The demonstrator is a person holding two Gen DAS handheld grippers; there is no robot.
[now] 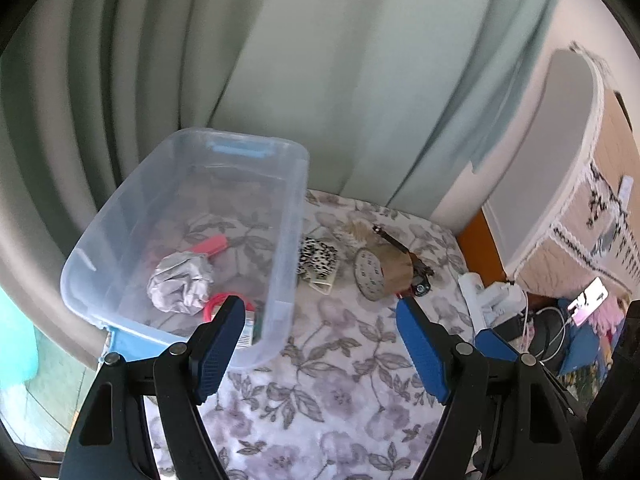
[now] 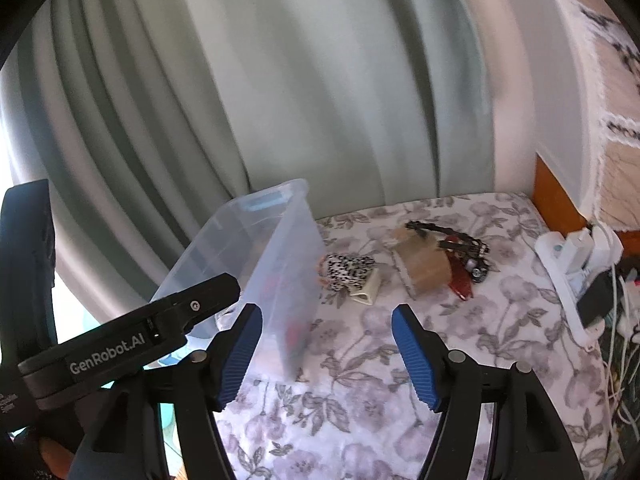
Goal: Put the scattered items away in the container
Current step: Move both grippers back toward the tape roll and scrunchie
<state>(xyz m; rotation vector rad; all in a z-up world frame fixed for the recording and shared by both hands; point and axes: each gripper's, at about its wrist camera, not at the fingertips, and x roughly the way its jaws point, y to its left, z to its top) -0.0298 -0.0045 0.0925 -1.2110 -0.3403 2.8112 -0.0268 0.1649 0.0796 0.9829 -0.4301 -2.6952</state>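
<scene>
Left wrist view: clear plastic bin (image 1: 288, 216) holds crumpled foil, red ring; spotted pouch (image 1: 320, 256), brown box and watch remain right. Left gripper (image 1: 316, 344) and right gripper (image 2: 326, 354) wide, empty.

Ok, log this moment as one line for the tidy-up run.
left gripper: open, empty | right gripper: opening, empty | container: holds crumpled paper | spotted pouch: outside on bedspread

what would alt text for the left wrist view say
A clear plastic bin on a floral bedspread holds crumpled grey cloth and a red ring. Beside it lie a spotted pouch and small clutter. The left hand-held gripper is open and empty.
</scene>
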